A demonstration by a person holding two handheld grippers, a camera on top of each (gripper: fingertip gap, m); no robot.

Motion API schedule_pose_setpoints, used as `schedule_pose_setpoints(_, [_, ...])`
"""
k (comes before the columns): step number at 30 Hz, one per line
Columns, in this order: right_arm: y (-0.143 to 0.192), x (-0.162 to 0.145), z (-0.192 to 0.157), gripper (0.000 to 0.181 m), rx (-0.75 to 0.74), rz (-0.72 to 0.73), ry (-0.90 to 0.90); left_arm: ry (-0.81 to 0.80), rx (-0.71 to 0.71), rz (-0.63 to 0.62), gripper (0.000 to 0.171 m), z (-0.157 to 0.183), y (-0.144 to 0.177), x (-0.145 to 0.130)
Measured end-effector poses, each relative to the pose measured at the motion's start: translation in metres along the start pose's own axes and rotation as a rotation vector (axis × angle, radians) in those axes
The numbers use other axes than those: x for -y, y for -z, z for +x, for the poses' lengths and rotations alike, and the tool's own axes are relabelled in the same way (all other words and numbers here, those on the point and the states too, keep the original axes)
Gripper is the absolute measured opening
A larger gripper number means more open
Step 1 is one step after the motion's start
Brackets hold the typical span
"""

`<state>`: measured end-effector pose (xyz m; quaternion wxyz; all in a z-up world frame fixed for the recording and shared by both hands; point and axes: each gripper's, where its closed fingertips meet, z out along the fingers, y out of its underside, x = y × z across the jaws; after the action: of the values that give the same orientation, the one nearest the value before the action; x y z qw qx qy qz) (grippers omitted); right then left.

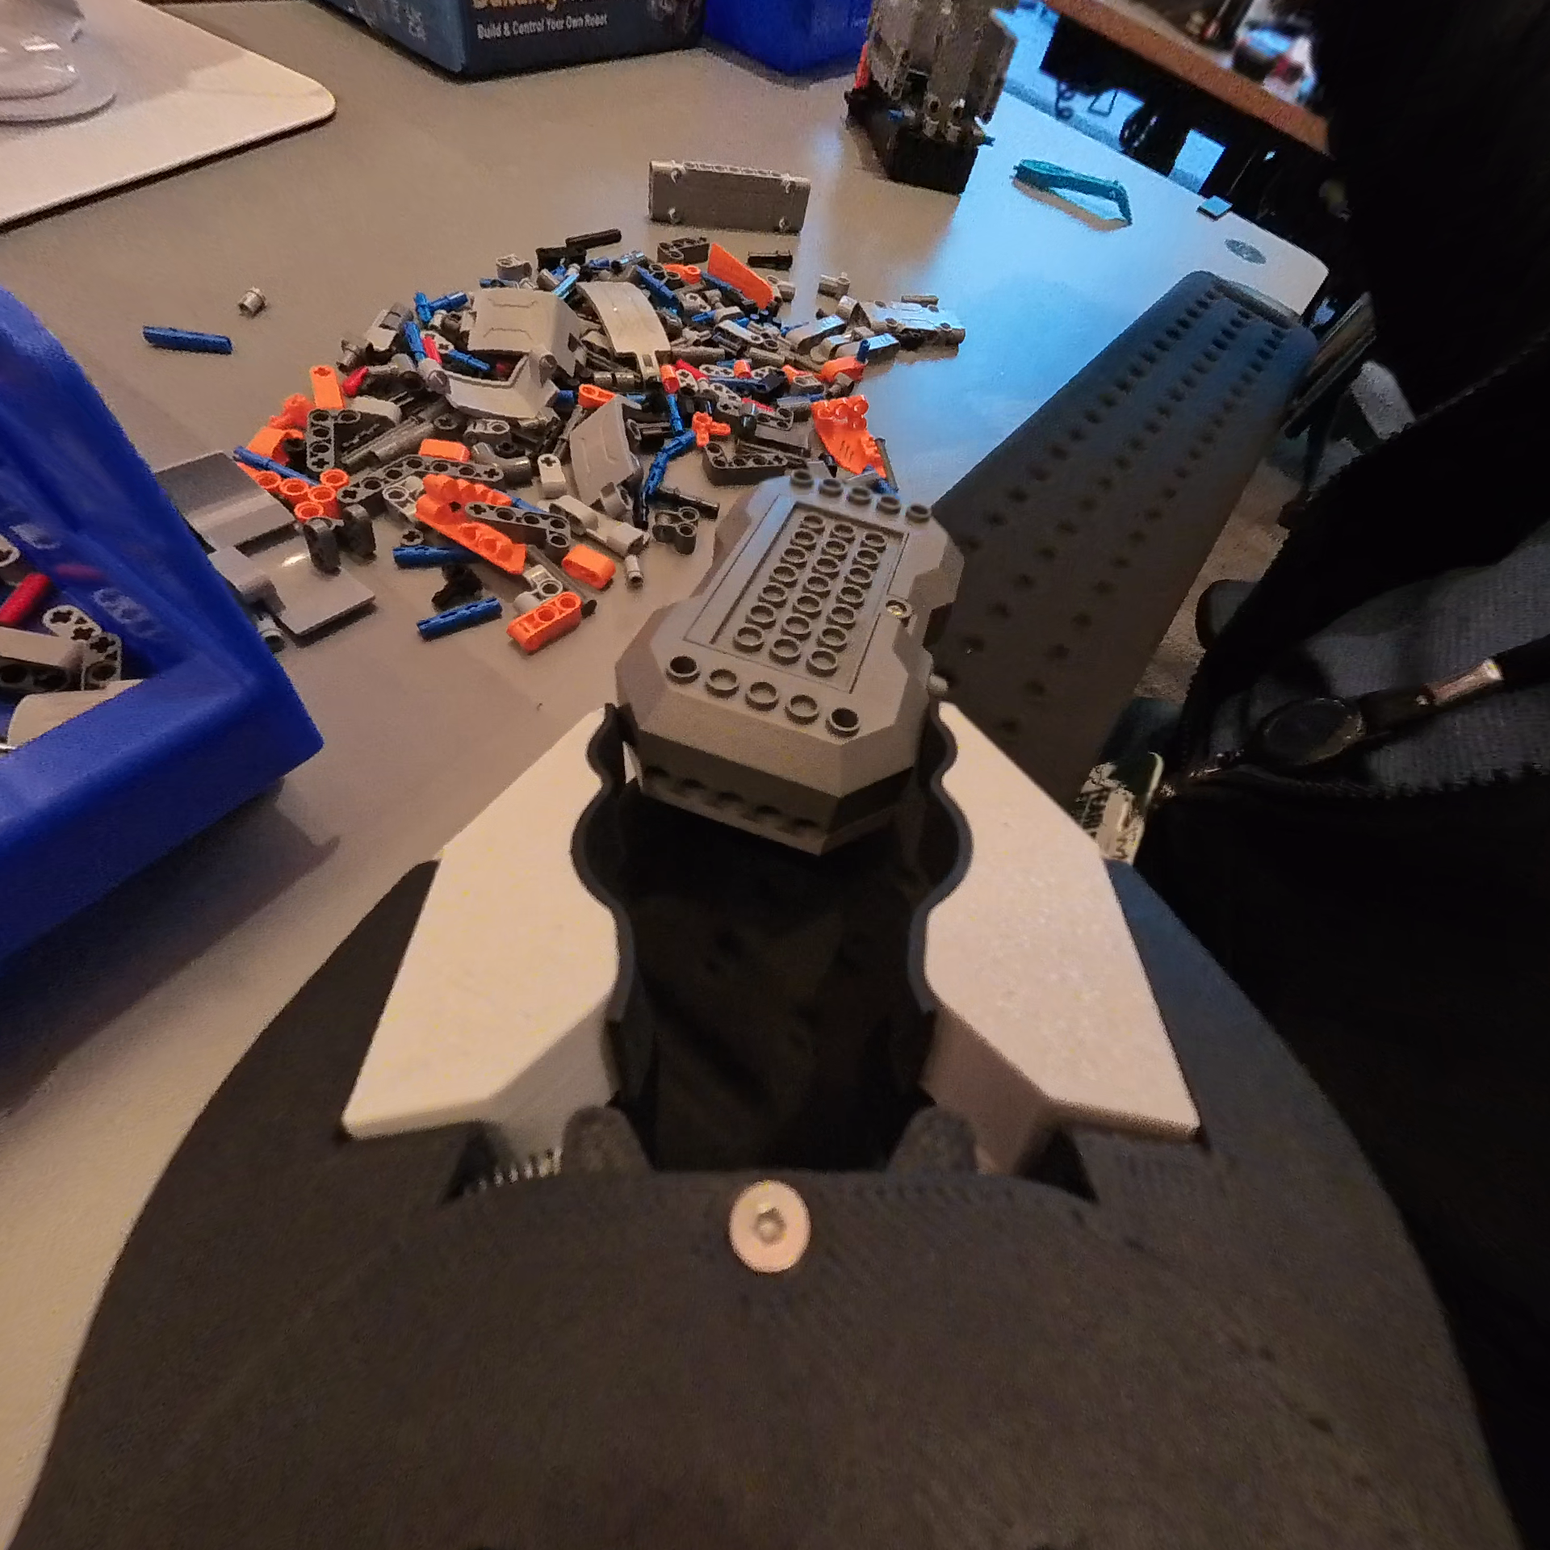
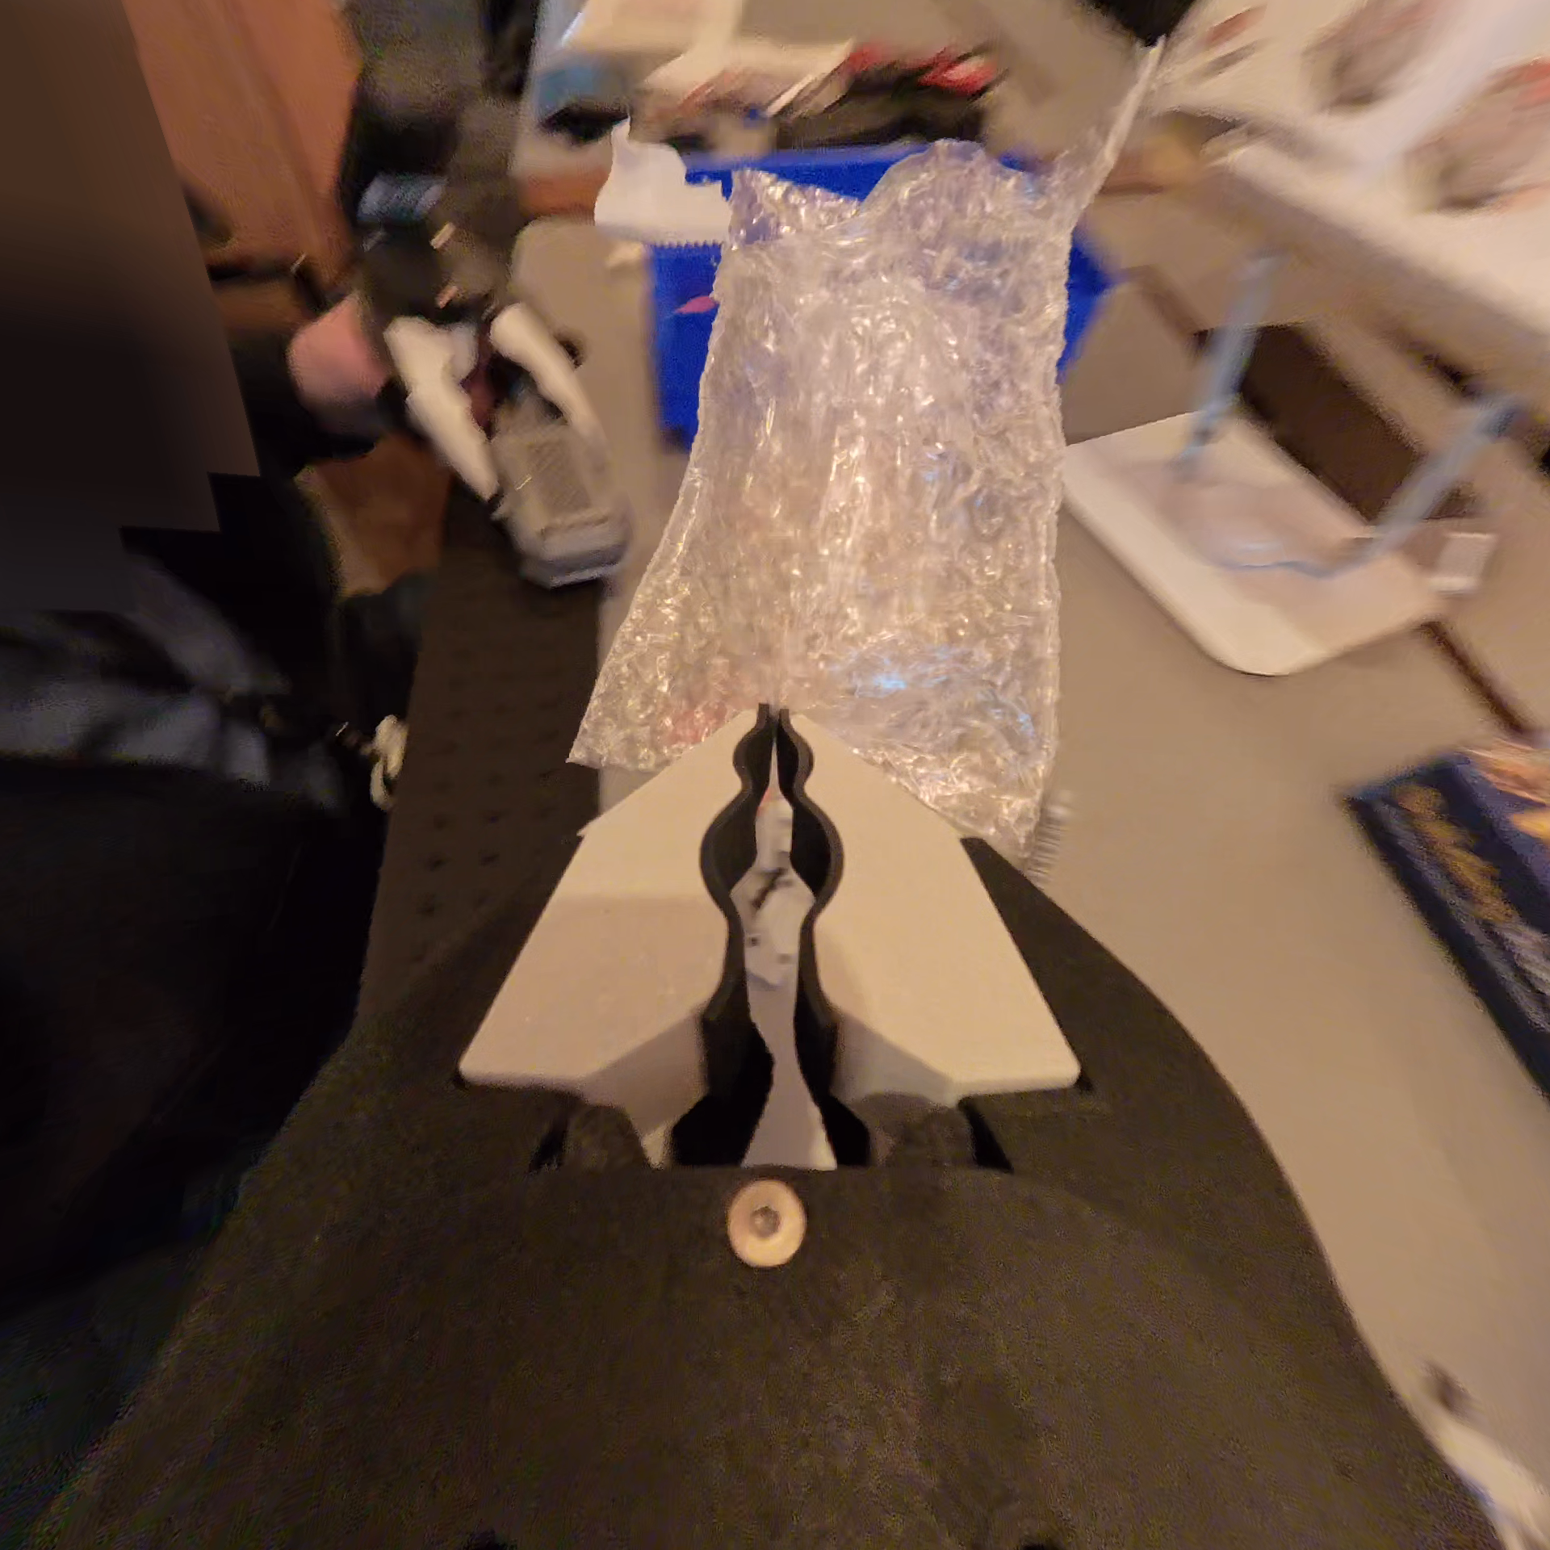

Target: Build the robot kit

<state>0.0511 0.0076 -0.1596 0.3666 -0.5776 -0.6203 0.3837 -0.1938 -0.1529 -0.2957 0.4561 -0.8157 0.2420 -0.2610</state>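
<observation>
Left claw (image 1: 776,746): pinches grey studded block (image 1: 793,637), raised over surface (image 1: 470,168), near brick pile (image 1: 587,419). Right claw (image 2: 773,713): pressed together on crinkled clear bag (image 2: 855,470), hanging ahead.

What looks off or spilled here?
Loose bricks lie heaped on the table, a few strays beside the blue bin. Left gripper holds a grey block tilted. Right gripper pinches a crumpled bag.

I see white print on a dark blue box (image 1: 503,33) across my worktop (image 1: 470,143). A white tag (image 1: 1111,809) bears dark letters. I won't repeat either.
</observation>
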Motion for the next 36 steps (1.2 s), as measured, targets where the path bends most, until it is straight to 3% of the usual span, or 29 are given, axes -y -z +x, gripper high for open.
schedule_pose_setpoints(6, [0.119,0.034,0.109,0.000,-0.458,0.025,-0.143,-0.003,-0.005,0.011,0.068,0.000,-0.001,0.001])
schedule_pose_setpoints(9, [0.185,0.016,0.185,0.000,-0.726,-0.108,-0.218,0.000,-0.002,0.002,0.069,-0.001,-0.003,0.001])
schedule_pose_setpoints(12, [0.219,-0.019,0.254,0.000,-0.810,-0.175,-0.376,0.002,0.002,-0.005,0.068,-0.001,-0.004,0.000])
schedule_pose_setpoints(17, [0.207,-0.090,0.331,0.000,-0.786,-0.265,-0.591,0.009,0.007,-0.025,0.068,-0.001,-0.006,-0.001])
schedule_pose_setpoints(20, [0.177,-0.136,0.339,0.045,-0.674,-0.413,-0.714,0.013,0.006,-0.043,0.068,0.000,-0.007,-0.002])
schedule_pose_setpoints(24, [0.191,-0.118,0.338,0.051,-0.716,-0.471,-0.629,0.029,-0.011,-0.050,0.068,0.000,-0.008,-0.003])
schedule_pose_setpoints(28, [0.205,-0.075,0.332,0.037,-0.750,-0.546,-0.490,0.043,-0.029,-0.059,0.068,0.001,-0.009,-0.003])
schedule_pose_setpoints(30, [0.197,-0.049,0.340,0.003,-0.752,-0.508,-0.387,0.045,-0.036,-0.063,0.068,0.001,-0.009,-0.002])
schedule_pose_setpoints(33, [0.174,-0.066,0.371,0.000,-0.734,-0.591,-0.340,0.045,-0.045,-0.062,0.068,0.000,-0.010,-0.002])
schedule_pose_setpoints(36, [0.151,-0.119,0.406,0.000,-0.721,-0.688,-0.378,0.048,-0.049,-0.056,0.068,0.000,-0.010,-0.002])
